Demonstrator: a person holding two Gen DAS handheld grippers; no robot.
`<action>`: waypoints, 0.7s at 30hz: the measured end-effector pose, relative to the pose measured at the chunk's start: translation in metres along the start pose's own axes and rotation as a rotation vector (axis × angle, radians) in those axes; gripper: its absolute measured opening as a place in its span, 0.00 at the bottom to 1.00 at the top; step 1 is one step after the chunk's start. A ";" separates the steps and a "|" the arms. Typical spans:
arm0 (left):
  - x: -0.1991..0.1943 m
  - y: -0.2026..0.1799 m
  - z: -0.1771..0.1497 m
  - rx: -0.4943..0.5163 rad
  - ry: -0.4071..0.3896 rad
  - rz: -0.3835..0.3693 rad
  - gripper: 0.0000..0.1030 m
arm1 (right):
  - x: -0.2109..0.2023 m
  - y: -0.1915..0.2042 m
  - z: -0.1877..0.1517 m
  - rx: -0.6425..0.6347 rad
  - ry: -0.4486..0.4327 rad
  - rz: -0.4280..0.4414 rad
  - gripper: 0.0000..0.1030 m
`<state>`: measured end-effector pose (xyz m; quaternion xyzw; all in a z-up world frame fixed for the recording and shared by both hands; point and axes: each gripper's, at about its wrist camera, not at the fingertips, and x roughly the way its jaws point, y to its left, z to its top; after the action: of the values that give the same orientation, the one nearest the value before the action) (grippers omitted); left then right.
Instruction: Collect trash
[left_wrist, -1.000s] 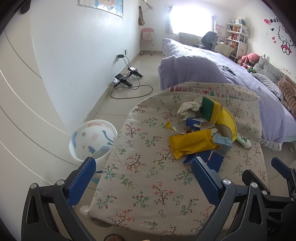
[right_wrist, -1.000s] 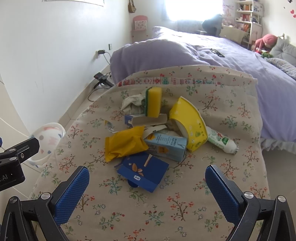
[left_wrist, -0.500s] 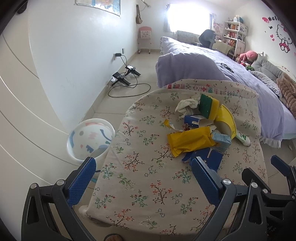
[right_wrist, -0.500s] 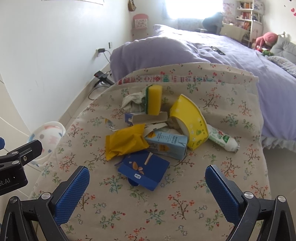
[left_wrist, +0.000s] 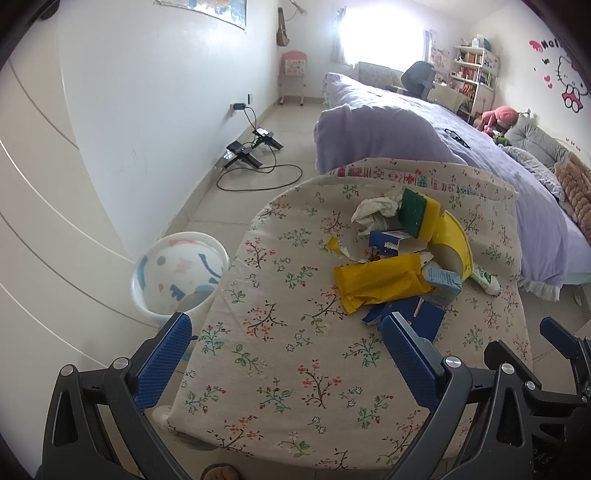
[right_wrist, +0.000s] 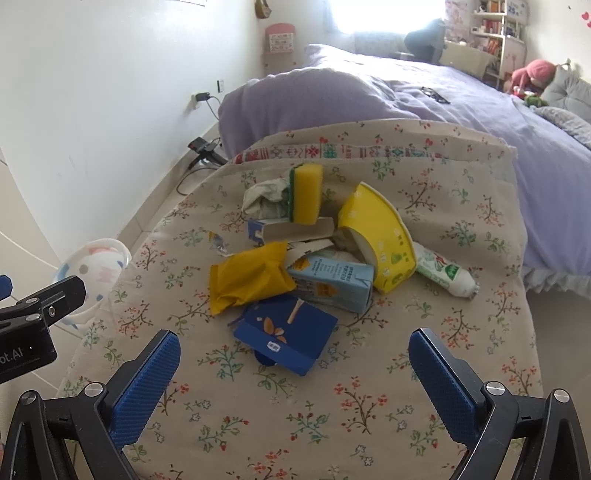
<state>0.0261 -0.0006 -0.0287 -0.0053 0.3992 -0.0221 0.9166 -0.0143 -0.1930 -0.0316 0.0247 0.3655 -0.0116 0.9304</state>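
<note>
Trash pile lying mid-table on the floral-print tablecloth (right_wrist: 369, 424), ahead of both tools. Flat blue cardboard box (right_wrist: 290, 338) sitting nearest, just beyond the right gripper (right_wrist: 293, 365) and between its finger lines; crumpled yellow plastic wrapper (right_wrist: 247, 278) and light-blue drink carton (right_wrist: 334, 282) touching behind it. Farther back: yellow paper bowl tipped on its side (right_wrist: 384, 240), yellow-green sponge (right_wrist: 306, 194) standing upright, crumpled white paper (right_wrist: 264, 197), white squeeze tube (right_wrist: 445, 275) trailing off right. Right gripper hovering, jaws spread wide, holding nothing. Left gripper (left_wrist: 282, 360) likewise gaping wide and empty over the near-left table edge, pile lying far-right of it. White round plastic bin (left_wrist: 181, 273) standing on the floor left of the table.
</note>
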 end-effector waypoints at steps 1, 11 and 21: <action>0.000 0.000 0.000 0.000 -0.001 0.001 1.00 | 0.000 0.000 0.000 -0.001 0.000 -0.002 0.99; 0.012 -0.001 0.009 0.000 0.049 -0.051 1.00 | 0.006 -0.025 0.006 0.074 0.024 0.010 0.99; 0.065 -0.031 0.025 0.053 0.180 -0.198 0.81 | 0.043 -0.129 0.014 0.405 0.175 -0.033 0.96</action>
<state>0.0875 -0.0343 -0.0579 -0.0186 0.4766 -0.1236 0.8702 0.0215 -0.3228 -0.0557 0.2060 0.4353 -0.0978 0.8710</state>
